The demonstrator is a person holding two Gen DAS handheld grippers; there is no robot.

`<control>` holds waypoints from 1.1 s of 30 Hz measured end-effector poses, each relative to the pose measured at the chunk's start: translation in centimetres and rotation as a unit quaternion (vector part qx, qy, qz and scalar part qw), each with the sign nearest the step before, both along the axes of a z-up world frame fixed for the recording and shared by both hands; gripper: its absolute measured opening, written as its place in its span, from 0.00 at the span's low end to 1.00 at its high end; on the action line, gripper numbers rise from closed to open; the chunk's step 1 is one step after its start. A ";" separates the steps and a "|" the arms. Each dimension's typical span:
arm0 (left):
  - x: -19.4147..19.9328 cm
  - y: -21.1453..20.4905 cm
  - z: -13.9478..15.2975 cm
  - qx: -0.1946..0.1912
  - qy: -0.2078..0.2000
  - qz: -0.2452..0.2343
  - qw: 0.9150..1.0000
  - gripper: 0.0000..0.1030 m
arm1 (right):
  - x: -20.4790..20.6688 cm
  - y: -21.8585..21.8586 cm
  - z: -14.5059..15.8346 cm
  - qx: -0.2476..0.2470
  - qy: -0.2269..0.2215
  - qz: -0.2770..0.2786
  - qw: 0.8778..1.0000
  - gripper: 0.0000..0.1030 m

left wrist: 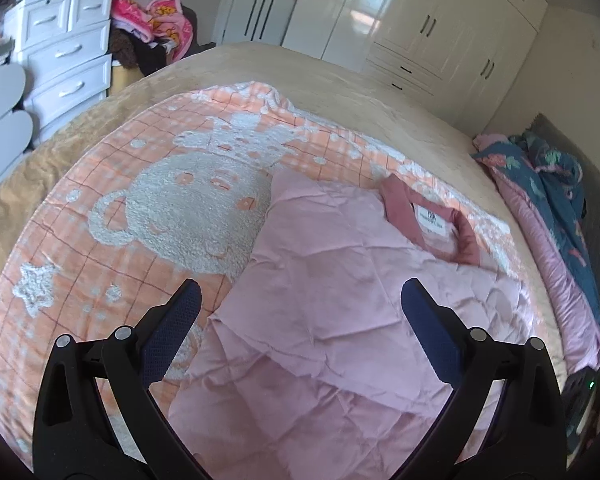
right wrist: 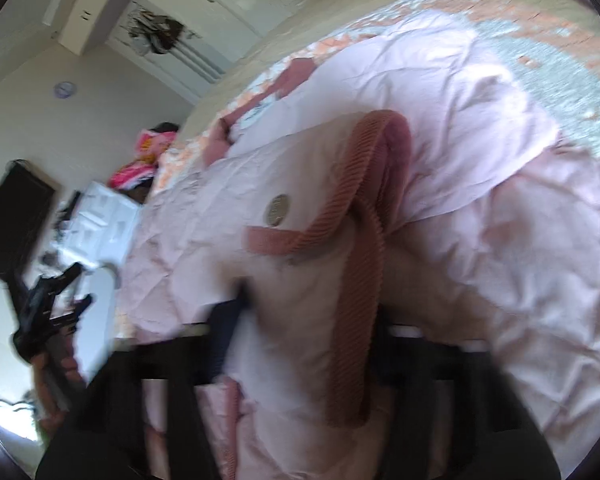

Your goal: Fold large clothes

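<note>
A pale pink quilted jacket lies on the bed with its darker pink collar and label at the far right. My left gripper is open and empty, hovering above the jacket's left part. In the blurred right wrist view my right gripper is shut on a fold of the jacket beside its ribbed dusty-pink cuff and a round snap button, lifting it over the rest of the garment. The left gripper also shows in the right wrist view, at the far left.
An orange-and-white bear blanket covers the beige bed. A white drawer unit and a clothes pile stand at the back left. White wardrobes line the back. A blue-pink duvet lies at right.
</note>
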State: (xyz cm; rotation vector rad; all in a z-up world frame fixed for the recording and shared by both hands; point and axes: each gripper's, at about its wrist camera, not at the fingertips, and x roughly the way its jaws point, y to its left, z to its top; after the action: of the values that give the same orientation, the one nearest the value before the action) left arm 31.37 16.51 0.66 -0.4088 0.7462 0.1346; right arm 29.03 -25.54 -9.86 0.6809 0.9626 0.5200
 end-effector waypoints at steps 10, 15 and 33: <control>1.5 -0.9 0.7 0.005 -0.010 -0.016 1.000 0.91 | 0.8 -0.8 10.4 -0.108 -0.180 0.044 0.977 0.15; 2.4 -3.1 0.4 0.012 -0.012 -0.045 0.999 0.91 | 2.1 -1.7 10.1 -0.134 -0.177 0.050 0.974 0.15; 4.2 -8.0 -3.2 0.026 0.021 -0.109 0.994 0.70 | 4.6 -1.7 4.6 -0.143 -0.096 0.033 0.985 0.24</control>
State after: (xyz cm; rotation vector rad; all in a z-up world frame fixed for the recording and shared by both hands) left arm 35.56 8.55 -2.58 -0.2744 0.8223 -0.0425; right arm 33.68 -27.26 -5.25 0.3355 0.8588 0.4850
